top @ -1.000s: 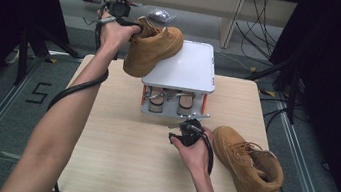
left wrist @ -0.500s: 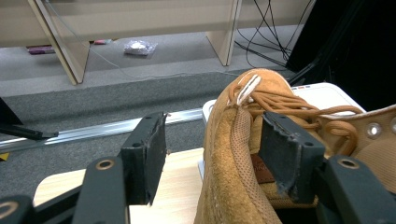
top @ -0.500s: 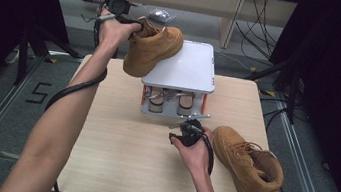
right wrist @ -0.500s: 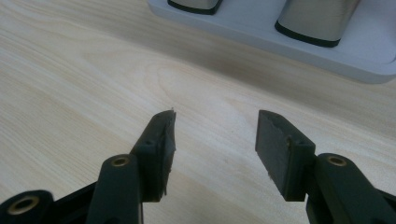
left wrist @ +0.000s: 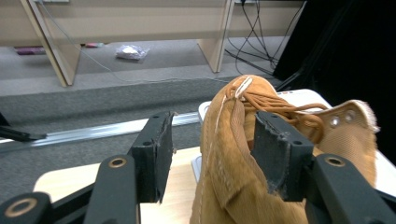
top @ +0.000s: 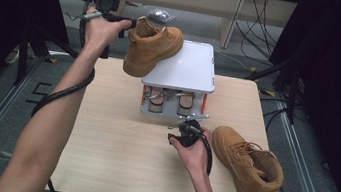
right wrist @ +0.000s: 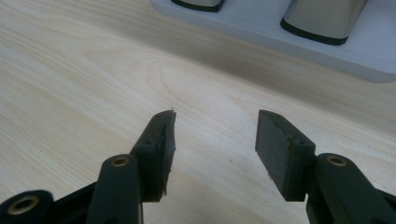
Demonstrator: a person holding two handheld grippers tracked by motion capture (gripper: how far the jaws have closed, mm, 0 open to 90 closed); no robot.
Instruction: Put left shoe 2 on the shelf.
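Observation:
A tan lace-up boot (top: 152, 48) lies tilted on the left side of a white raised platform (top: 190, 66), its toe hanging over the edge. My left gripper (top: 127, 21) is at the boot's heel. In the left gripper view the boot's collar (left wrist: 233, 154) stands between the jaws of that gripper (left wrist: 212, 154); the left pad (left wrist: 161, 154) is clear of it, so the gripper is open. A second tan boot (top: 249, 167) lies on the table at the right. My right gripper (top: 186, 128) hovers open and empty over the wood (right wrist: 215, 149) in front of the platform's stand.
The wooden table (top: 116, 144) has bare room at the left and front. The platform's stand (top: 172, 101) has metal parts beneath, and its white base (right wrist: 280, 42) is just beyond the right jaws. Floor, cables and shelving lie behind the table.
My left hand and gripper have shifted a little up and to the left at the boot's heel. The boot on the platform has hardly moved. The right hand has kept still.

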